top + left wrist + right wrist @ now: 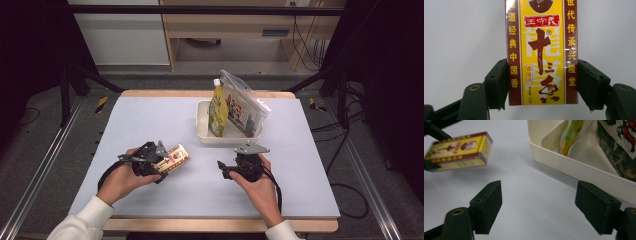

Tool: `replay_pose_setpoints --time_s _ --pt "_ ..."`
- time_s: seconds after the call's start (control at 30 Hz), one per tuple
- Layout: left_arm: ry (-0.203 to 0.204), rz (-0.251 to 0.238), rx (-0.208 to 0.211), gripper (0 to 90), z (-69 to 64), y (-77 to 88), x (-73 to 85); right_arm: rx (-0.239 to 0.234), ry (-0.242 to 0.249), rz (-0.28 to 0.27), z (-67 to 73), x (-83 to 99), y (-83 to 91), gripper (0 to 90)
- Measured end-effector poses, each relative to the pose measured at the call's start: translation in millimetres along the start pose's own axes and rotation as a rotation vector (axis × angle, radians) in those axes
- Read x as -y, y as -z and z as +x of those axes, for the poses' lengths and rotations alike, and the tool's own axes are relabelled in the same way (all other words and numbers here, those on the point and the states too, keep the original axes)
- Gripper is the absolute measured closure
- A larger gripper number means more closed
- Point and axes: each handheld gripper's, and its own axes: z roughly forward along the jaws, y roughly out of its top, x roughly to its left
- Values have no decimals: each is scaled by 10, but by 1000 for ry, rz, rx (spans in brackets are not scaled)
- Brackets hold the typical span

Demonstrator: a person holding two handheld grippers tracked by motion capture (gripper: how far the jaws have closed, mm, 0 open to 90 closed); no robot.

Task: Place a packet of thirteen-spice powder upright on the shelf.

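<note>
While the left claw (541,82) is clamped across the box (541,52), the box is held clear above the surface (150,120), likely for transfer to the tray (204,131). Right claw (539,207) is held wide and empty beside the tray.

Left hand-held gripper (161,161) clamped shut, raised; right hand-held gripper (225,167) gapes, low.

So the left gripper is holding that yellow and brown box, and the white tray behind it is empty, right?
Not quite. The left gripper does hold the yellow and brown box, but the white tray is not empty: the high view shows a yellow pouch and a clear bag standing in it.
</note>
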Motion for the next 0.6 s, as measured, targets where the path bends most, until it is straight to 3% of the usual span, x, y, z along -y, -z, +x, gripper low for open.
replay_pose_setpoints --time_s 0.13,0.37,0.6 --pt "-50 -46 -26 320 -59 4 -105 -38 -26 -13 -21 -81 11 263" --pt "-63 -133 -48 320 -115 9 -192 -76 -59 -2 -41 -187 18 298" --pt "-86 -214 -103 320 -151 65 -232 -97 -39 -8 -9 -353 41 279"
